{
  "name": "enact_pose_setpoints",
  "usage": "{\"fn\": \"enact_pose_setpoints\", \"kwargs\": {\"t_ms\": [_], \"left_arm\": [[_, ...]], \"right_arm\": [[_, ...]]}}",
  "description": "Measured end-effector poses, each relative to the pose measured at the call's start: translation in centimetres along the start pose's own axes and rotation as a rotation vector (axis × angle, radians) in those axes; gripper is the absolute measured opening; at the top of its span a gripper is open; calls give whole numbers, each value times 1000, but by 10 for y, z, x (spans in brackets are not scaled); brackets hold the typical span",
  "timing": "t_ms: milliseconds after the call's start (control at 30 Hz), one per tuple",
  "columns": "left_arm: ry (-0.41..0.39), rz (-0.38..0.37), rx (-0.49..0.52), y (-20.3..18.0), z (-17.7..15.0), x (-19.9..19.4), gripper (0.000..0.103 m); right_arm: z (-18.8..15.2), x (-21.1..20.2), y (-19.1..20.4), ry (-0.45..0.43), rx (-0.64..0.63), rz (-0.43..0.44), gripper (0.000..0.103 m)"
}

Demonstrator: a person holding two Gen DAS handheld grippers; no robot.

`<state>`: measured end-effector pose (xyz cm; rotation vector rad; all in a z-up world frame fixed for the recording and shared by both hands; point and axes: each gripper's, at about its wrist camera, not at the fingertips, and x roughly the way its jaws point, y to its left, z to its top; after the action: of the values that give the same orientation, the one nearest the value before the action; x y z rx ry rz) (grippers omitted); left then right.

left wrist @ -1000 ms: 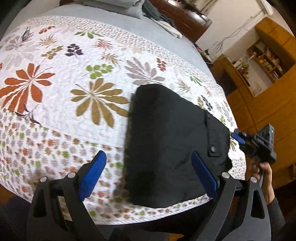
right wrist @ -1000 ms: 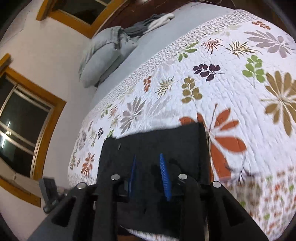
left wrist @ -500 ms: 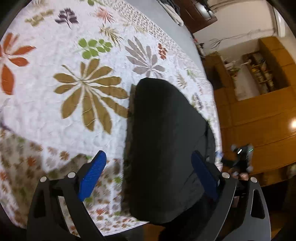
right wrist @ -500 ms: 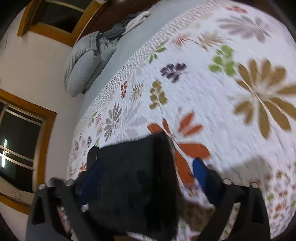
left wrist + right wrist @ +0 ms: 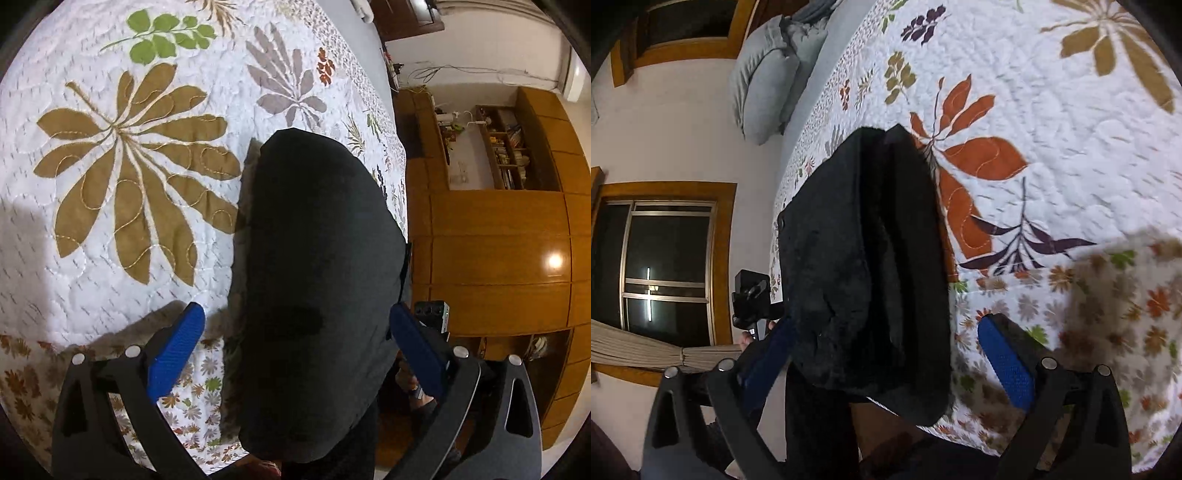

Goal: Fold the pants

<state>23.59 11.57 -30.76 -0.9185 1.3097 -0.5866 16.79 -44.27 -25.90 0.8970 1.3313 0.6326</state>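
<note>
Floral quilt (image 5: 110, 240) on bed carries folded black pants (image 5: 314, 258); left tool (image 5: 295, 347) and right tool (image 5: 890, 354) both spread wide, gripping nothing.

We see soft, fuzzy black cloth pants (image 5: 317, 258) on a bumpy stitched quilt (image 5: 110, 229). The wood cupboard (image 5: 498, 254) looks smooth and shiny. The blue finger pads (image 5: 1006, 363) look like rough, dotted rubber on dull black plastic
</note>
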Motion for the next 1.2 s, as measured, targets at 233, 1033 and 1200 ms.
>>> {"fn": "enact_pose_setpoints", "kwargs": {"t_ms": [233, 1033, 1200], "left_arm": [[60, -26, -5, 4, 1, 11, 100], [163, -63, 9, -9, 1, 66, 100], [154, -38, 35, -13, -4, 67, 100]], "right_arm": [[1, 15, 4, 16, -2, 15, 100], [14, 28, 1, 70, -12, 49, 100], [16, 35, 10, 94, -23, 65, 100]]}}
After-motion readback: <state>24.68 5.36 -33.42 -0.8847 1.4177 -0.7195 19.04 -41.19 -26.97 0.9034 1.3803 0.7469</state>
